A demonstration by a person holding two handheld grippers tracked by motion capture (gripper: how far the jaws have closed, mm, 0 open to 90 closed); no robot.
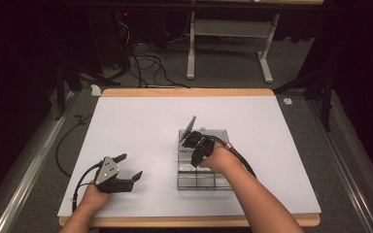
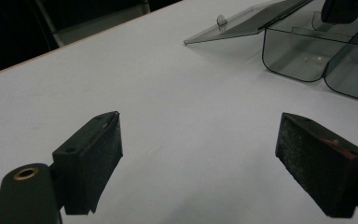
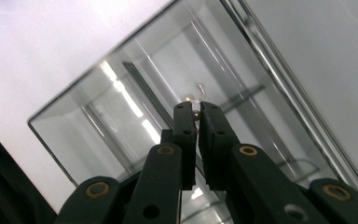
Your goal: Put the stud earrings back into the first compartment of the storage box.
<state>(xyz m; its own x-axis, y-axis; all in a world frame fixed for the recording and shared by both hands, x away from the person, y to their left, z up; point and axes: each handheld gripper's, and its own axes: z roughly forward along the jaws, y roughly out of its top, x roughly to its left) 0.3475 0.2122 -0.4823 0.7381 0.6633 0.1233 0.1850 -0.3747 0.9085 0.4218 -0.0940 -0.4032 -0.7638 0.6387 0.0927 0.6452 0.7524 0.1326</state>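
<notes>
A clear plastic compartment box (image 1: 201,180) lies right of the middle of the white sheet, and its clear lid (image 1: 190,127) stands tilted up at the far end. My right gripper (image 1: 194,141) hangs over the box's far part, shut on the lid's small knob. In the right gripper view the pale knob (image 3: 196,115) sits pinched between the tips of the right gripper (image 3: 196,106), with the lid (image 3: 135,93) behind it. My left gripper (image 1: 130,167) rests at the front left, open with nothing between its jaws. In the left gripper view, the left gripper (image 2: 200,158) faces the lid (image 2: 242,23) and box (image 2: 298,60).
The white sheet (image 1: 141,126) covers a wooden table with a bare strip at its near and far edges. Cables (image 1: 143,63) and a white stand's legs (image 1: 190,58) lie on the floor behind. A black cable (image 1: 60,150) trails off the table's left side.
</notes>
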